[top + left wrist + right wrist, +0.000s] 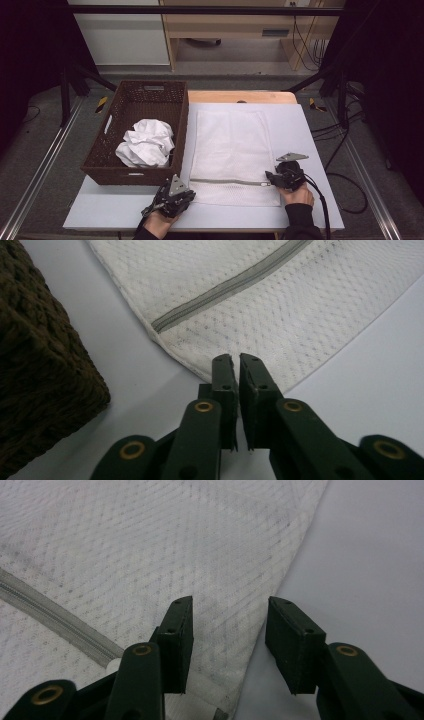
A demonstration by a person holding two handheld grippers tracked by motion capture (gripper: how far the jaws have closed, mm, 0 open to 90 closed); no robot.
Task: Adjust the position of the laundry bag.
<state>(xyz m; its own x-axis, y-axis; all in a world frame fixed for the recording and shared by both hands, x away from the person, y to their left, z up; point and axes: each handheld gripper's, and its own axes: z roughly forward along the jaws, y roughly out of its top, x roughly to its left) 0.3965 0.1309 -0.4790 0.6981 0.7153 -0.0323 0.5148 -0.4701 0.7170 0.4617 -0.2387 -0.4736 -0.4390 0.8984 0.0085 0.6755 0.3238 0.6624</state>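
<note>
A white mesh laundry bag (232, 150) lies flat on the table, its grey zipper (227, 182) running across near the front edge. My left gripper (190, 194) sits at the bag's front left corner. In the left gripper view its jaws (236, 359) stand together with a hairline gap, right at the bag's (280, 300) edge below the zipper (225, 287); I cannot tell whether fabric is nipped. My right gripper (270, 176) is at the zipper's right end. Its jaws (227, 605) are open and straddle the bag's (150, 545) right edge, the zipper (50, 612) to their left.
A dark woven basket (131, 176) stands left of the bag and holds a crumpled white cloth (146, 144); its corner (40, 380) is close to my left gripper. The white table top (300, 130) shows bare right of the bag. A cable trails from the right gripper.
</note>
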